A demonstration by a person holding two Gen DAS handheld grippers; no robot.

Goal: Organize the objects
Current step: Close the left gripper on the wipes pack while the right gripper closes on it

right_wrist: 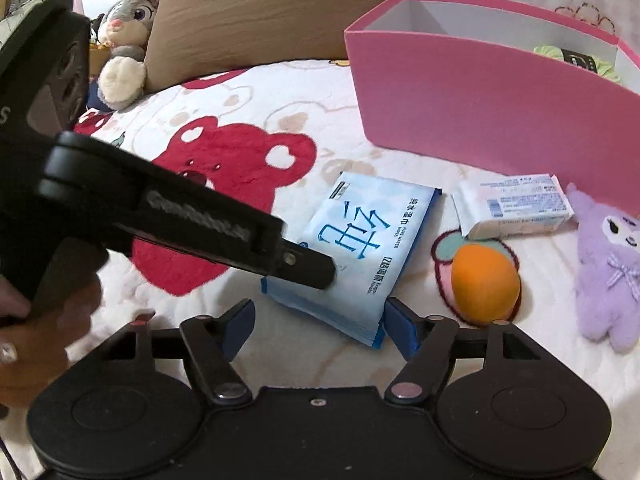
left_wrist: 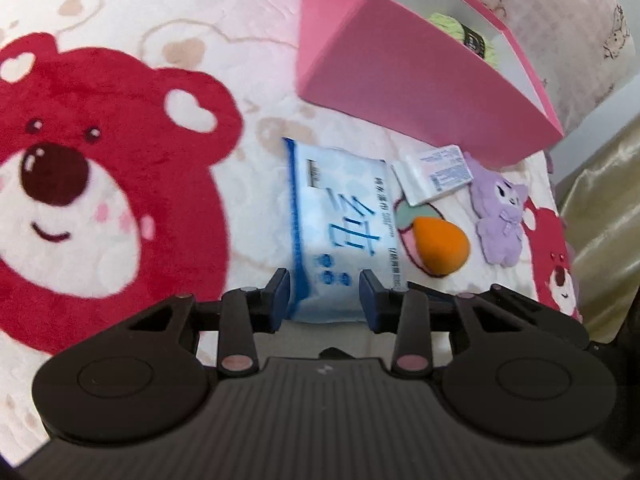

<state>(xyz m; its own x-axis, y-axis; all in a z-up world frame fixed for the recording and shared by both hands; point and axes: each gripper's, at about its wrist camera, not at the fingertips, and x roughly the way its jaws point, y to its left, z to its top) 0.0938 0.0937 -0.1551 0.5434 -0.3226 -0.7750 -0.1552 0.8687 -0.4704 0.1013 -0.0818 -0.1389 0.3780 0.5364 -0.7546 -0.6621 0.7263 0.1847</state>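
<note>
Left wrist view is giving us the clearest reading: the left gripper is closing its two blue pads on the near end of the blue wet-wipes pack, one pad on each long edge, with the plastic pinched in between them. We are judging this a grip on the pack, narrow but not fully shut. From the right wrist view we are seeing the same gripper reaching in from the left, its dark finger lying across the pack's near-left corner.

The right gripper is standing wide, holding nothing; the near-right corner of the pack is lying just beside its right pad, and we cannot tell whether they touch.

We are reading the step in hand as the pick-up of the wipes for stowing. The pack is resting flat on the bear-print blanket, well short of the pink box, which is standing open-topped beyond it with a green item already inside. A small white packet, an orange sponge and a purple plush are lying to the right, apart from the pack.

The next move, in our judgement, is calling for a lift clear of the blanket, a carry over the box's near wall, and release inside. The soft pack may sag or slip from an end grip.
</note>
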